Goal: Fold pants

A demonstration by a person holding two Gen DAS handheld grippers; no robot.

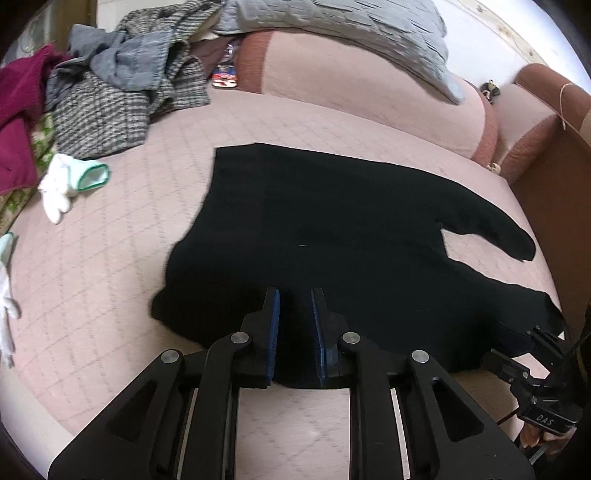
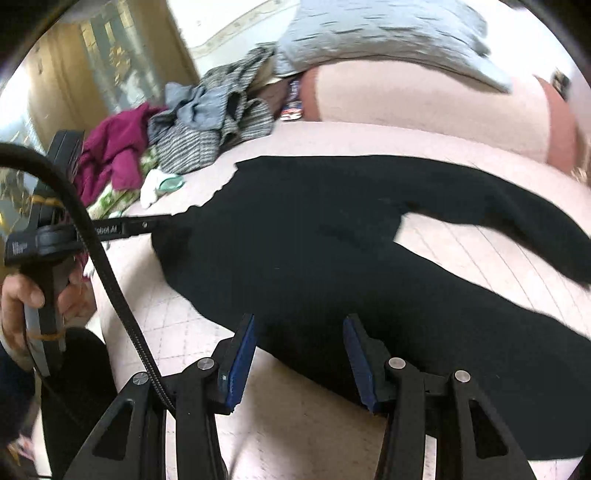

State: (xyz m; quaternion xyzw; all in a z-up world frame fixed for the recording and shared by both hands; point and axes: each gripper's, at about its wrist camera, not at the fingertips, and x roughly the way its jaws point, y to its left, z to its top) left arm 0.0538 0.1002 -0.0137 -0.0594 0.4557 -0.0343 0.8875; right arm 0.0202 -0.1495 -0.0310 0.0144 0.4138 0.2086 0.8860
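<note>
Black pants (image 1: 332, 229) lie spread flat on the pink quilted sofa seat (image 1: 110, 258), their two legs splitting toward the right. My left gripper (image 1: 295, 295) is at the pants' near edge with its blue-padded jaws narrowly apart around a bunch of the fabric. In the right wrist view the pants (image 2: 332, 236) fill the middle and my right gripper (image 2: 299, 321) is open over their near edge, holding nothing. The left gripper (image 2: 173, 221) shows there too, touching the pants' left corner.
A heap of grey, checked and magenta clothes (image 1: 110, 85) lies at the back left of the seat, with a white glove (image 1: 62, 184) beside it. A grey pillow (image 1: 351, 33) rests on the pink backrest (image 1: 351, 99). The brown armrest (image 1: 546, 122) bounds the right side.
</note>
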